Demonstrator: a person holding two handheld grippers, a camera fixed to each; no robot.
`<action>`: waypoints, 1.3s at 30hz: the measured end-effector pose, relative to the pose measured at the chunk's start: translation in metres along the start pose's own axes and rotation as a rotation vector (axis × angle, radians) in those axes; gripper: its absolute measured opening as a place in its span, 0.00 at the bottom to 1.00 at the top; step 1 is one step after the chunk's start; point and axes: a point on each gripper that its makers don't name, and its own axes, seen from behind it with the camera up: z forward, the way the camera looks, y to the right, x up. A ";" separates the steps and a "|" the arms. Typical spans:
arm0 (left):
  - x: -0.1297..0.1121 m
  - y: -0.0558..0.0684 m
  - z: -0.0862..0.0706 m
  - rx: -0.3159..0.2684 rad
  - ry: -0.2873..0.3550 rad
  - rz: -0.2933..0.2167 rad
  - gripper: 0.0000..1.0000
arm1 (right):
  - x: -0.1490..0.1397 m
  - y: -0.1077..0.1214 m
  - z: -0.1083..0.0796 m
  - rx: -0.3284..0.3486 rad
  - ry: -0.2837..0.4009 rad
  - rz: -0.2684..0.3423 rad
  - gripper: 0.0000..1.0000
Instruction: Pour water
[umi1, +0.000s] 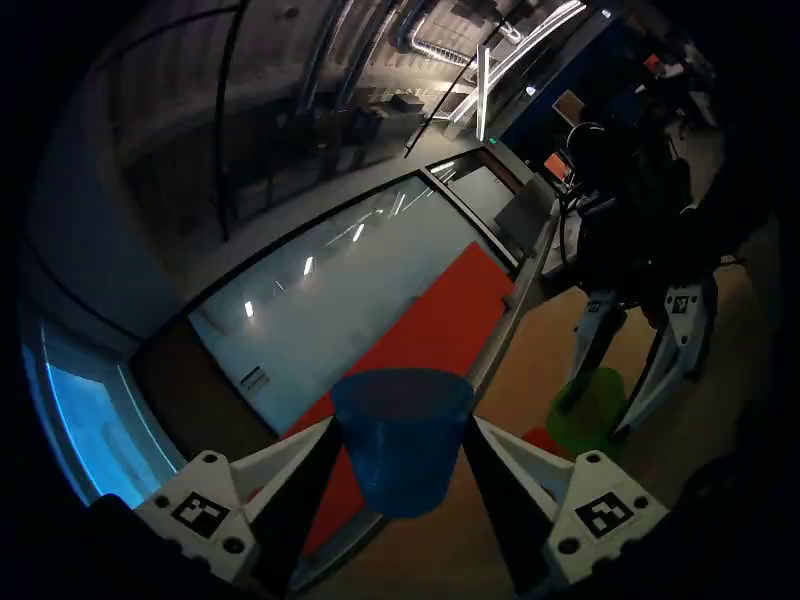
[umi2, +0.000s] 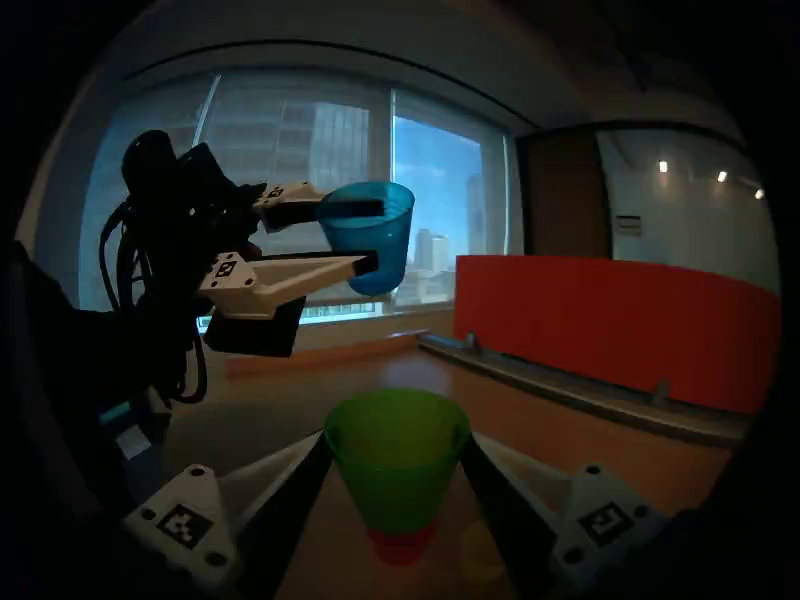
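A translucent blue cup (umi1: 403, 455) sits between the fingers of my left gripper (umi1: 403, 430), which is shut on it. From the right gripper view, that blue cup (umi2: 368, 235) hangs roughly upright in the air in the left gripper (umi2: 378, 235), above and beyond the green cup. My right gripper (umi2: 397, 440) is shut on a green cup (umi2: 397, 460), low over the wooden table (umi2: 560, 430). The left gripper view shows the green cup (umi1: 590, 405) in the right gripper (umi1: 595, 415) at the right. Whether either cup holds water cannot be told.
A red partition panel (umi2: 620, 320) with a metal rail (umi2: 560, 385) runs along the table's far side. A large window (umi2: 440, 180) lies behind the left gripper. Something red (umi2: 402, 545) shows under the green cup's base. Dark cables and a sleeve (umi2: 150, 260) trail from the left gripper.
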 end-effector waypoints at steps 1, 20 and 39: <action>0.001 0.000 0.000 -0.001 0.000 0.008 0.83 | 0.000 -0.001 0.001 0.002 0.000 0.000 0.91; 0.020 -0.001 0.008 -0.007 0.017 0.160 0.83 | 0.001 -0.012 0.007 0.027 0.002 0.000 0.91; 0.031 -0.001 0.014 -0.001 0.027 0.256 0.83 | 0.005 -0.016 0.006 0.037 0.006 -0.018 0.91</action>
